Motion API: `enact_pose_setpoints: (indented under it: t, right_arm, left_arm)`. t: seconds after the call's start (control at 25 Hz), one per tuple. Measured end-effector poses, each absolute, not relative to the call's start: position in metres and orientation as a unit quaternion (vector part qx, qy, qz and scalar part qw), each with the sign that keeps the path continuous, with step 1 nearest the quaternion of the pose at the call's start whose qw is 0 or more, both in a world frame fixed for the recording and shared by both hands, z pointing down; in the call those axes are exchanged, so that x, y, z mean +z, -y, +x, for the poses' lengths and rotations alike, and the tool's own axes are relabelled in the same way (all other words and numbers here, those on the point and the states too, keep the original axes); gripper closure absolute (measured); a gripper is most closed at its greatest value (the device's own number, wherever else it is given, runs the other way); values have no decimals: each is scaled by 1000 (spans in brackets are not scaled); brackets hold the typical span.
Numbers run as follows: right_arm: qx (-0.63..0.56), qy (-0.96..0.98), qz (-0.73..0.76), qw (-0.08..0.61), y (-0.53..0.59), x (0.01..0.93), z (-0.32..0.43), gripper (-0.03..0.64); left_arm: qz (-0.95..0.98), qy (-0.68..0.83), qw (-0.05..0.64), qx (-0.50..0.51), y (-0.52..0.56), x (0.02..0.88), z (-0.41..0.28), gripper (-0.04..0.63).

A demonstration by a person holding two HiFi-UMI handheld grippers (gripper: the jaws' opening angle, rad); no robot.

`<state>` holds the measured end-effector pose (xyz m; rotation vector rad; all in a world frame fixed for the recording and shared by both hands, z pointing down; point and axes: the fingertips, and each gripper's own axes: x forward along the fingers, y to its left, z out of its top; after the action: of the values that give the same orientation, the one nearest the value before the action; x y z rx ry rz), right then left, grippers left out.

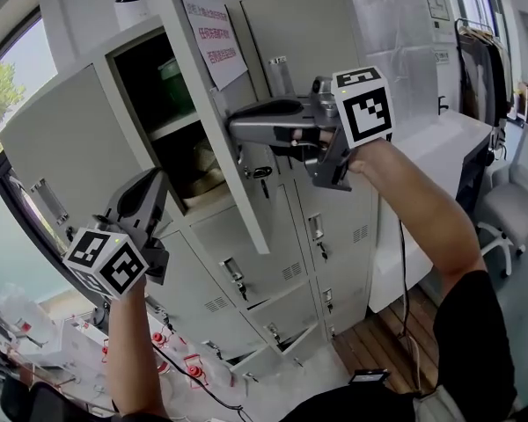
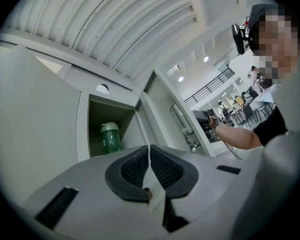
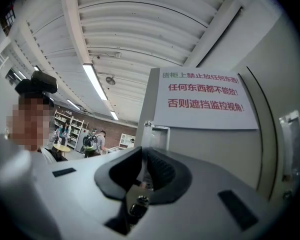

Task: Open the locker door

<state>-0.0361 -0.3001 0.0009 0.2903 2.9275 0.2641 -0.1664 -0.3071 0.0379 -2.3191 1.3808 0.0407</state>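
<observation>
The grey locker door [image 1: 202, 86] at the top of the cabinet stands swung out toward me, with a white paper notice [image 1: 216, 38] in red print on its front. My right gripper [image 1: 235, 130] is shut on the door's free edge; in the right gripper view the door edge [image 3: 149, 129] runs down between the pads [image 3: 160, 171]. The open compartment [image 1: 154, 95] holds a green bottle [image 2: 110, 138] on its upper shelf. My left gripper [image 1: 156, 185] hangs lower left, in front of the cabinet, shut with nothing in it [image 2: 150, 166].
Several closed locker doors with key latches [image 1: 317, 229] fill the cabinet below. A white dome camera [image 1: 130, 5] sits on top. A white table [image 1: 458, 143] and a chair [image 1: 506, 218] stand to the right. Bottles and cables [image 1: 189, 367] lie on the floor at the lower left.
</observation>
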Motion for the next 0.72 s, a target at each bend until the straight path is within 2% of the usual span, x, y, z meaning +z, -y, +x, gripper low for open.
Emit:
enact_pose_setpoints:
  t: [0.72]
  right_arm:
    - [46, -974, 191, 111, 307, 2, 15, 574]
  left_arm:
    - [-837, -501, 221, 0, 301, 40, -143, 572]
